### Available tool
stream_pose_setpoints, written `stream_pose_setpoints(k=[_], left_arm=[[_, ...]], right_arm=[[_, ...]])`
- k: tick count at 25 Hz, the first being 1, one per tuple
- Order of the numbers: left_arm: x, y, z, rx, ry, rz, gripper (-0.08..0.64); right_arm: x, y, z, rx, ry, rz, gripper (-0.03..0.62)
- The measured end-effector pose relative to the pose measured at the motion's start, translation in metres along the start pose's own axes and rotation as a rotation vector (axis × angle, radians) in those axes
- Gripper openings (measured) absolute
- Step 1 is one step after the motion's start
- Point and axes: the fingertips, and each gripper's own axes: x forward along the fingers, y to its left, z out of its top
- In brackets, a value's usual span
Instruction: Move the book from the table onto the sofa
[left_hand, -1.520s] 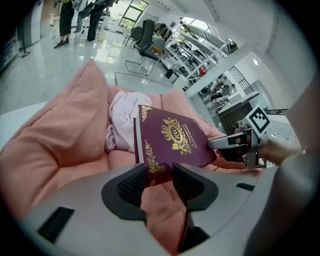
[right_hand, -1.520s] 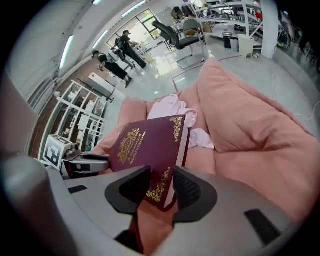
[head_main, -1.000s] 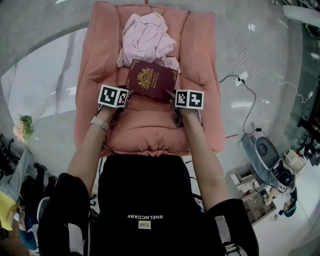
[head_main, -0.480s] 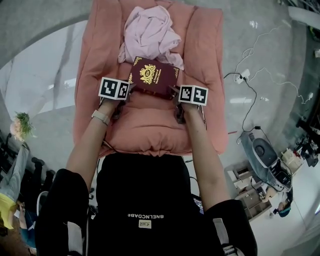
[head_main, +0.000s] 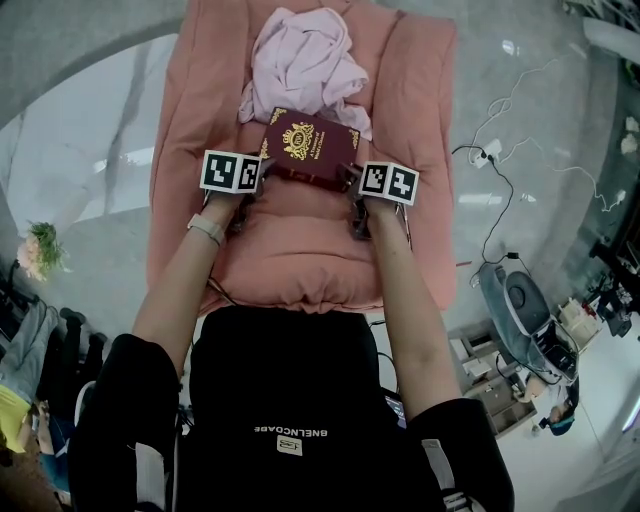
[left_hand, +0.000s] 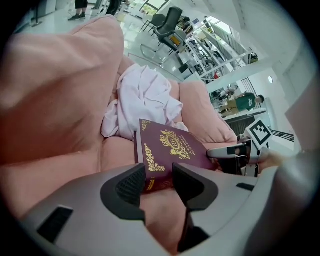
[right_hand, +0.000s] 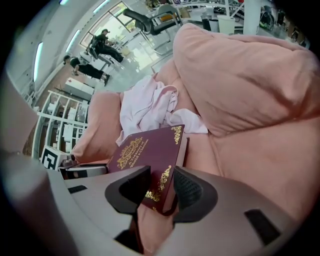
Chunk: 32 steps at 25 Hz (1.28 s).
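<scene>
A maroon book with gold ornament is held over the seat of a pink sofa, just in front of a pale pink cloth. My left gripper is shut on the book's near left corner. My right gripper is shut on its near right corner. In both gripper views the book tilts up from the jaws towards the cloth. The left gripper view also shows the right gripper at the book's far side.
The sofa's padded arms rise on both sides of the seat. Cables and a power strip lie on the grey floor at the right, with a round machine beyond. Flowers stand at the left.
Both grippers have carried the book further in over the seat and lower, closer to the pink cloth. The grip on both corners is unchanged.
</scene>
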Motion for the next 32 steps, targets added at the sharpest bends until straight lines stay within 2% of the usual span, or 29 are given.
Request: stream_pose_setpoints(k=[15, 21, 32], left_arm=[[-0.005, -0.007, 0.006, -0.023, -0.029, -0.01, 0.169], [-0.012, -0.006, 0.002, -0.012, -0.034, 0.041, 0.169], [-0.037, -0.013, 0.002, -0.009, -0.1, 0.101, 0.169]], right_arm=[[-0.013, 0.0, 0.006, -0.025, -0.065, -0.059, 0.158], [-0.02, -0.002, -0.002, -0.039, -0.057, -0.068, 0.158], [-0.042, -0.001, -0.007, -0.049, -0.095, -0.028, 0.158]])
